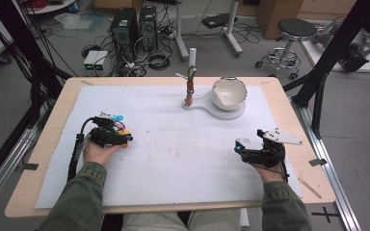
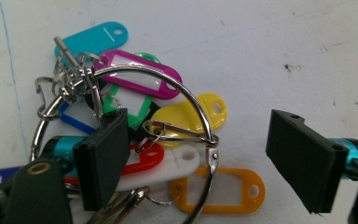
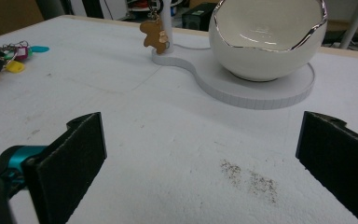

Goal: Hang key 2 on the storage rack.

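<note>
A bunch of key tags (image 2: 158, 135) on a large metal ring (image 2: 200, 126) lies on the white mat (image 1: 173, 144) at the left side of the table (image 1: 53, 110). The left gripper view resolves it: teal, magenta, green, blue, yellow, red, white and orange plastic tags fan out under the ring, with smaller split rings and a clasp gathered at the upper left. From the high view the bunch reads only as a small coloured cluster (image 1: 117, 126) at the gripper's tips.

The left gripper (image 2: 209, 163) sits over the bunch with its jaws spread wide. The left jaw pad overlaps the tags and the ring's left side; whether it touches them cannot be told. The right jaw stands over bare mat, well apart from the tags. In the high view the left gripper (image 1: 118, 134) is held in the person's left hand (image 1: 96, 151).

The right gripper (image 3: 200, 163) also has its jaws spread, with bare mat and a patch of dark specks between them. In the high view it (image 1: 241, 147) rests near the table's right front.

Beyond it, the right gripper view shows a white bowl (image 3: 268, 39) with a silver, cracked-shell rim on a flat white stand (image 3: 261, 93), and a brown figure charm (image 3: 154, 35) hanging at the stand's post. The high view places the bowl (image 1: 229, 94) at the far centre-right of the mat.
</note>
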### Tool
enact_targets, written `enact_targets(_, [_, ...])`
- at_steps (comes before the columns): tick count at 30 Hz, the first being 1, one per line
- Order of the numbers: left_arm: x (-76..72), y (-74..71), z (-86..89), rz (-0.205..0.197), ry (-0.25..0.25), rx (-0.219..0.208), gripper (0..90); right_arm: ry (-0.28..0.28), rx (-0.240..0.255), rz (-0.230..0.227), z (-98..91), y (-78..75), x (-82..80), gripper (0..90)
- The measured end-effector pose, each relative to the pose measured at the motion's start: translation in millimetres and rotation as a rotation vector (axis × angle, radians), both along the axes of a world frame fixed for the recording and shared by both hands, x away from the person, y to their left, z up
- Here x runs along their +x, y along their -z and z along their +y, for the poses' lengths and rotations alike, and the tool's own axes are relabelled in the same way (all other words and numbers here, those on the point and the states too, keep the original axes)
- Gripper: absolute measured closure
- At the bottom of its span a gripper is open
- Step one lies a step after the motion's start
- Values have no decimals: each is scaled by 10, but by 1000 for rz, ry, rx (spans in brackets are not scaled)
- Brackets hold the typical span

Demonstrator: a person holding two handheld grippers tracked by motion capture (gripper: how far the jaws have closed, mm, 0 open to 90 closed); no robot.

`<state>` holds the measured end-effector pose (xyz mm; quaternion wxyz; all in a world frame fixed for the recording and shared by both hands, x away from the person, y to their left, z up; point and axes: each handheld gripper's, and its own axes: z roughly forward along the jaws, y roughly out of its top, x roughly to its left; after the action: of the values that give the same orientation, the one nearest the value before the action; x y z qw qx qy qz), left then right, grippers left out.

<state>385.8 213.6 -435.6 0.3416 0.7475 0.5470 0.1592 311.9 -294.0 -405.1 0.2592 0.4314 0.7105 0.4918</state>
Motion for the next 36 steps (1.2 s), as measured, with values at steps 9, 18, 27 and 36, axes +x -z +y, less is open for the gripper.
enact_targets(9, [-32,12,-59,-53,-60,124,529,-2,2,0,-10,5,-3,7])
enact_targets(18, [-49,18,-149,-73,-53,209,552,-3,-1,3,1,7,-7,8])
enact_targets(27, [-62,-6,-91,-82,-14,180,734,12,6,-3,-43,-1,-22,8])
enact_targets(36, [-90,-70,-46,-91,-22,156,750,12,7,-7,-51,-4,-27,8])
